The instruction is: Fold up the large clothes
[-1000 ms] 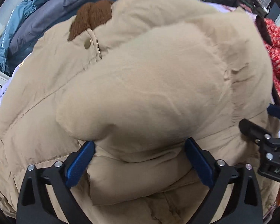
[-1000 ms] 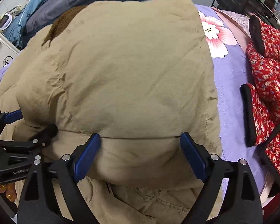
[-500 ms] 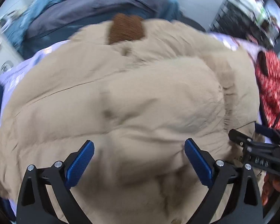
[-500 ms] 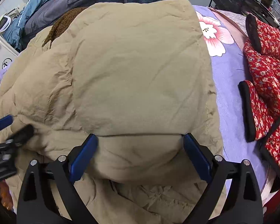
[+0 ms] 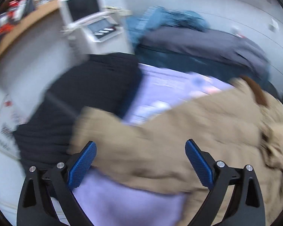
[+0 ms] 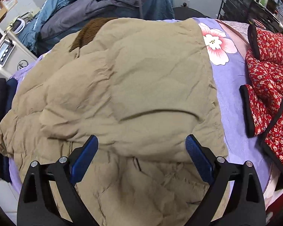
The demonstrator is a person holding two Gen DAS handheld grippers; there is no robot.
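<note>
Lilac bedding (image 6: 228, 101) with a pink flower print covers the surface you work on, and the tan coat (image 6: 141, 86) lies across most of it, folded over itself, its brown collar (image 6: 88, 32) at 11 o'clock in your right view. Your right gripper (image 6: 141, 150) hangs over the coat's near edge with its jaws wide and nothing pinched between the blue pads (image 6: 198, 160).

Only that view shows the red floral garment (image 6: 269, 86) at 3 o'clock, just beside the coat on the bedding, and the black wire rack (image 6: 254, 5) at 1 o'clock. Blue and grey jackets (image 6: 107, 3) are piled at 12 o'clock behind the coat.

Your left view is blurred. Its gripper (image 5: 141, 162) also stands wide, though its jaws have just been closing a little; one end of the coat (image 5: 179, 141) lies beyond them, and you cannot tell whether it touches a pad. This view alone shows the dark garment (image 5: 88, 94) at 9 o'clock, a white machine with a screen (image 5: 88, 18) at 11 o'clock and a wooden shelf (image 5: 28, 17) along the wall at 10 o'clock. The same jacket pile (image 5: 198, 43) sits at 1 o'clock.
</note>
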